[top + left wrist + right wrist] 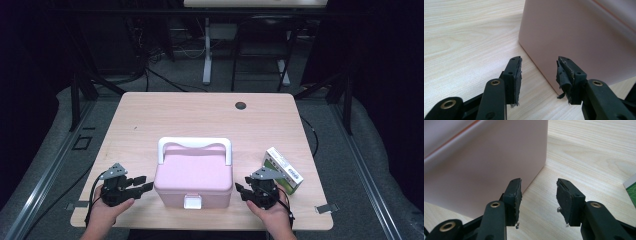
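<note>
Flanking the pink lidded box (pixel 194 176) near the tabletop's (pixel 150 120) front edge, your left tool (pixel 145 183) and right tool (pixel 239 189) stand released, nothing between them, each aimed at a box side for a two-sided squeeze.

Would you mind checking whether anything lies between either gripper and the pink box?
Nothing visible does. The left gripper and the right gripper flank the pink box with only bare table between, jaws open and empty. The green and white carton lies behind the right gripper, away from the box.
</note>
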`<state>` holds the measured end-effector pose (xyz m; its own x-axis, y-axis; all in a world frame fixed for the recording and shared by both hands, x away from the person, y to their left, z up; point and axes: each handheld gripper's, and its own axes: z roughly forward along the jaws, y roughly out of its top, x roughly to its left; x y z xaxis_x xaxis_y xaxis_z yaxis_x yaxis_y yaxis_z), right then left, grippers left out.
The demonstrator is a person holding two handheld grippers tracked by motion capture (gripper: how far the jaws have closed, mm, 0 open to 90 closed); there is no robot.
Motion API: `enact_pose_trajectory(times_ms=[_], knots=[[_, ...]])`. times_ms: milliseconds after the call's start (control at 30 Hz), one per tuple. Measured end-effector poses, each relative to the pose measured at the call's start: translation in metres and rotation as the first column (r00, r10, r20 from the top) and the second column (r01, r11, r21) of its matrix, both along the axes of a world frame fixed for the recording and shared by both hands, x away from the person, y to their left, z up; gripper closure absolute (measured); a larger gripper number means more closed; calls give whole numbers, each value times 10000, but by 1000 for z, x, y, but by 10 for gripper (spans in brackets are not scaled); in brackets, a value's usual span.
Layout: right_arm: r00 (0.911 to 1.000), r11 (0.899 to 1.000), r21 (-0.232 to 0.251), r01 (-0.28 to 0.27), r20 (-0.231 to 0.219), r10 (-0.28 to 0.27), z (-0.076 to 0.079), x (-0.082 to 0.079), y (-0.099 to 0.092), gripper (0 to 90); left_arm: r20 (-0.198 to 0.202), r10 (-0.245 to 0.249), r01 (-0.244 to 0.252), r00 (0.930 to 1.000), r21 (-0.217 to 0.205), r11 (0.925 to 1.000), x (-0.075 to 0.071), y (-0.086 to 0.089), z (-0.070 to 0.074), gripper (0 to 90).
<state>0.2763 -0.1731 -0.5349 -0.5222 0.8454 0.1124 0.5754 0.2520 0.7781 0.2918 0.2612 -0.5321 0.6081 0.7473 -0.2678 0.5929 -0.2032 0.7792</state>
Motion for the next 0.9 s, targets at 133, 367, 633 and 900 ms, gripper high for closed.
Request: enact_pose_trajectory(times_ms=[133,367,633,900], knots=[[9998,9996,-188,-213,-52,212,12,1,-2,538,138,-169,174,9998,-372,9992,1,4,15,548],[9999,9998,-198,-100,-4,100,37,4,0,538,126,-320,321,9994,-63,9995,5,5,37,548],[9996,9998,-134,-167,245,170,73,13,1,537,184,-388,389,9991,-70,9992,17,0,66,548],[9992,9998,158,-148,381,142,99,20,3,531,277,-676,679,9973,-90,9977,29,-9,93,550]])
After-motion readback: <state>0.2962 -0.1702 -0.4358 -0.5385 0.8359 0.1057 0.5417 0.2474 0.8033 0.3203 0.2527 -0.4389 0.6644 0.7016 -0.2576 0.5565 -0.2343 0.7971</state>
